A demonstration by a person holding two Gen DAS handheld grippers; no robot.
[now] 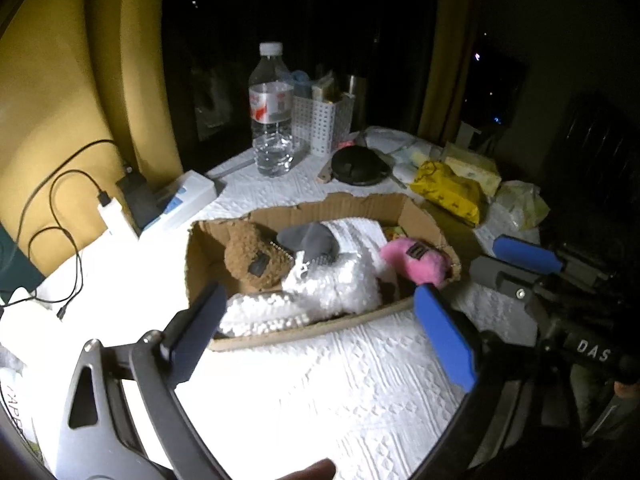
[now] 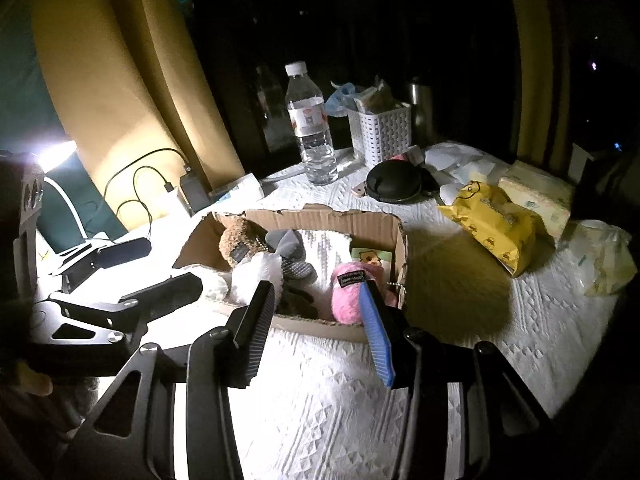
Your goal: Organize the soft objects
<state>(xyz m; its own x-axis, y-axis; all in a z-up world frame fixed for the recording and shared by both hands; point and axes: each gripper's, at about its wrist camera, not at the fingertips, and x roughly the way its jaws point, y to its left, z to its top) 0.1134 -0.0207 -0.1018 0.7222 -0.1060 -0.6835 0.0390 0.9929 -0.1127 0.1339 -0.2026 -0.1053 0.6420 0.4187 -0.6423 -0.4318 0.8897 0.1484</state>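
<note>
A torn cardboard box [image 1: 312, 330] [image 2: 320, 220] stands on a white textured cloth and holds soft toys. A brown plush [image 1: 256, 256] [image 2: 240, 240] lies at its left end, with a grey one [image 1: 308, 238] [image 2: 288, 242] behind it. A white fluffy one [image 1: 332, 284] [image 2: 256, 272] lies in the middle and a pink one [image 1: 412, 260] [image 2: 348, 296] at the right. My left gripper [image 1: 320, 294] [image 2: 160, 268] hovers wide open over the box's near wall, holding nothing. My right gripper [image 2: 316, 288] [image 1: 508, 268] is open and empty by the box's near right side.
Behind the box stand a water bottle [image 1: 272, 112] [image 2: 312, 128], a white perforated basket [image 1: 320, 120] and a black round case [image 1: 360, 166]. A yellow packet [image 2: 492, 228] and tissue packs lie to the right. A charger with cables [image 1: 108, 204] is on the left.
</note>
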